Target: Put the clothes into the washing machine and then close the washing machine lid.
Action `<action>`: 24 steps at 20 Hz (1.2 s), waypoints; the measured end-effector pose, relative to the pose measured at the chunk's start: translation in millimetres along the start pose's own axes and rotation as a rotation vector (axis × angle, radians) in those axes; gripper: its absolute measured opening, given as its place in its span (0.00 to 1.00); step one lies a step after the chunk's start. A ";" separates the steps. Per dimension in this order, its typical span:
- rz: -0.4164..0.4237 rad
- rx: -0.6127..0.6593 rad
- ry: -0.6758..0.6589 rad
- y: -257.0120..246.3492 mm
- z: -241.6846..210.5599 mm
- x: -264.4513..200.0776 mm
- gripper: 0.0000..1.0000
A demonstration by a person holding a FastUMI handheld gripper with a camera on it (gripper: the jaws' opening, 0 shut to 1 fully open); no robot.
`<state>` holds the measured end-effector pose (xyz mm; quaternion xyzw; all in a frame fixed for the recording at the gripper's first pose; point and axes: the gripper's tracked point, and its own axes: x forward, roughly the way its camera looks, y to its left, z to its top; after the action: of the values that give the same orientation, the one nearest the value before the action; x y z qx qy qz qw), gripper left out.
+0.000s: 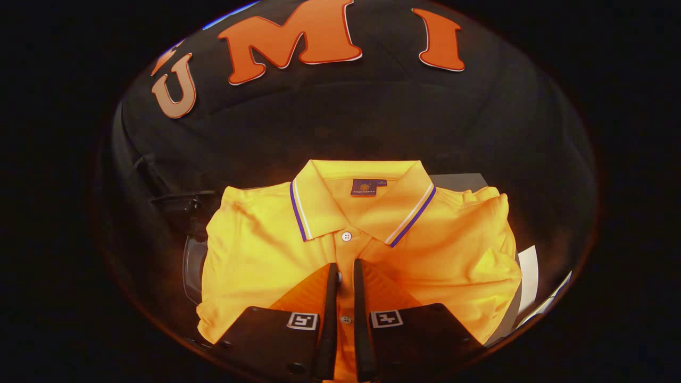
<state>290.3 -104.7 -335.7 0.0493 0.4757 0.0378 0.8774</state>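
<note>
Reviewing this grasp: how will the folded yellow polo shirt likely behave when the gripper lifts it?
The yellow polo shirt looks like thin, creased knit, so probably floppy and light. Pinched at the placket by the gripper, whose fingers stand nearly closed there, its folds would likely drop open and sag. The collar seems slightly stiffer.

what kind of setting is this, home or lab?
Looks like a staged recording booth, not a home: black cloth wall behind, a folded yellow polo shirt laid out flat, and the tool nearly shut over its button placket.
</note>
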 end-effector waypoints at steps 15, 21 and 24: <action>0.141 0.086 -0.252 12.4 14.3 -29.8 0.08; 0.215 0.121 -0.362 44.1 32.0 -75.9 0.08; 0.276 0.126 -0.395 73.7 36.8 -97.9 0.08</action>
<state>266.4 -44.5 -225.3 0.1750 0.2853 0.1172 0.9350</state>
